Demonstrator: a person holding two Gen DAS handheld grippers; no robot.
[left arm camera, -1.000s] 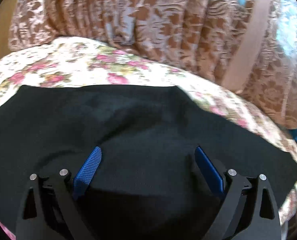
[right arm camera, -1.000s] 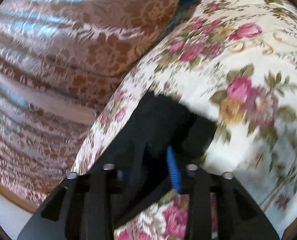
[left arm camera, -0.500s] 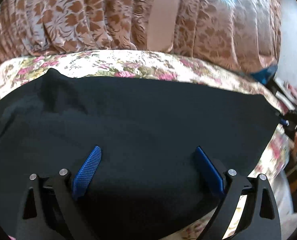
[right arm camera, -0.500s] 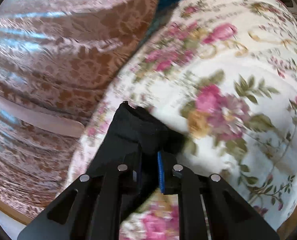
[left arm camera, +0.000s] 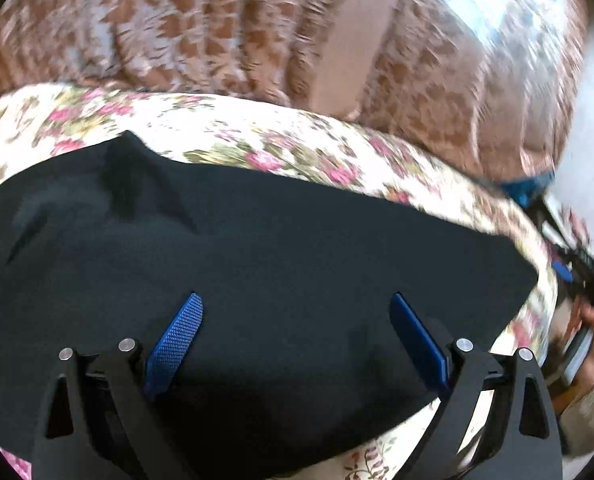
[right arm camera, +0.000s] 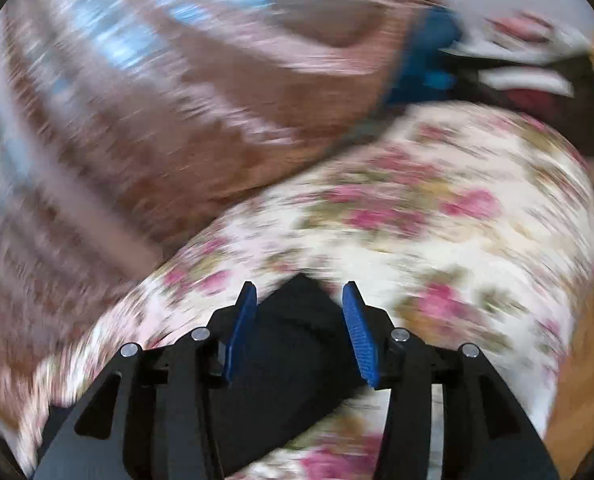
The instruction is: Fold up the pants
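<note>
The black pants (left arm camera: 257, 280) lie spread on a bed covered by a floral sheet (left arm camera: 237, 140), with a brown patterned curtain (left arm camera: 217, 28) hanging behind. In the left wrist view the left tool (left arm camera: 297, 328) hovers over the middle of the cloth with its jaws spread wide and nothing pinched between them. The right tool (right arm camera: 297, 316) stands at a pointed corner of the pants (right arm camera: 293, 344); its jaws are opening, the corner sits in the gap, and the pads do not press on it, so the fabric looks let go. That view is heavily blurred, so finer detail of the corner cannot be told. The cloth looks soft, thin and light: it drapes flat, puckers into a small ridge near the far left corner, and will likely sag and slide when lifted rather than keep any shape. The best hold is probably at an edge or corner, pinching all layers together, with both tools taking matching corners so the fold comes over evenly.
</note>
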